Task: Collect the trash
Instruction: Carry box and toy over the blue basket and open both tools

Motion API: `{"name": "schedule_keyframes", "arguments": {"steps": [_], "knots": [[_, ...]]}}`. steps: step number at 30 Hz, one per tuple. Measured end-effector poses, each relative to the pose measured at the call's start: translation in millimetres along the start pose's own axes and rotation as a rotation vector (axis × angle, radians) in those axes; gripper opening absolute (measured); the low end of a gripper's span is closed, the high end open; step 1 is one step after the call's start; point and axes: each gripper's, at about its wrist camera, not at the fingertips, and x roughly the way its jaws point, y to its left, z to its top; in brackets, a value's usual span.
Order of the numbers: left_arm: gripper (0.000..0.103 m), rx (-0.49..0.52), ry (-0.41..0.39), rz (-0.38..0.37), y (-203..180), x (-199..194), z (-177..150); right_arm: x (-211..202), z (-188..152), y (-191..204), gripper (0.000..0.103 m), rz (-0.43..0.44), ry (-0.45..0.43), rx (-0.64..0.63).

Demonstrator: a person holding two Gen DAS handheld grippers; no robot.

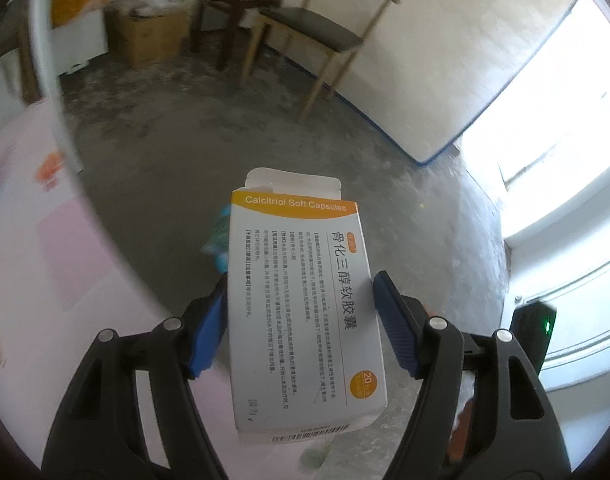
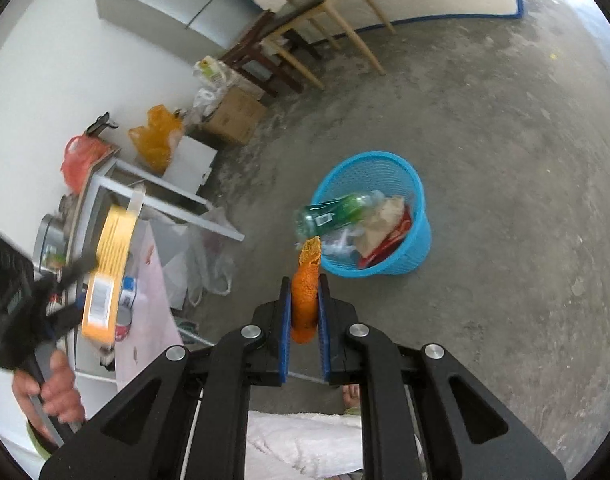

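Now, my right gripper (image 2: 305,304) is clamped on an orange scrap (image 2: 305,296), whose long axis points ahead toward the blue basket (image 2: 419,236) on the floor just beyond. My left gripper (image 1: 301,312), farther off, grips a medicine box (image 1: 301,304). Only the right view shows the basket.

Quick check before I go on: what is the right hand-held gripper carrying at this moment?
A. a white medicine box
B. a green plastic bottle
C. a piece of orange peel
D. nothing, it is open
C: in the right wrist view the right hand-held gripper is shut on the orange peel, above the floor near the blue basket; the medicine box is in the left hand-held gripper.
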Motion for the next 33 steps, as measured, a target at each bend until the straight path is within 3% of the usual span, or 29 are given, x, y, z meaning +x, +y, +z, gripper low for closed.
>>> {"name": "schedule_keyframes", "arguments": {"steps": [1,4,7,11,16,25,26,28,30,33], "knots": [[0.068,0.006,0.003,0.003,-8,15,11,1,1,-3,0.012,-0.004,0.002,0.005],[0.085,0.018,0.002,-0.006,-22,56,33,6,2,-9,0.012,-0.02,0.007,0.021],[0.085,0.015,0.026,0.037,-21,85,40,12,4,-19,0.012,-0.031,0.018,0.044],[0.085,-0.02,0.024,-0.012,-5,79,32,28,6,-30,0.012,-0.044,0.042,0.061],[0.085,-0.014,0.008,-0.006,19,42,15,58,15,-31,0.012,-0.042,0.082,0.065],[0.085,-0.033,-0.129,0.091,78,-76,-54,127,64,15,0.016,-0.066,0.123,-0.073],[0.085,-0.04,-0.14,0.114,86,-88,-64,139,71,21,0.02,-0.091,0.133,-0.099],[0.085,-0.063,-0.165,0.157,103,-108,-84,156,81,28,0.043,-0.158,0.139,-0.123],[0.085,-0.094,-0.181,0.186,118,-125,-101,164,84,30,0.043,-0.203,0.134,-0.114],[0.085,-0.155,-0.208,0.217,141,-145,-124,156,75,35,0.049,-0.142,0.13,-0.094]]}}
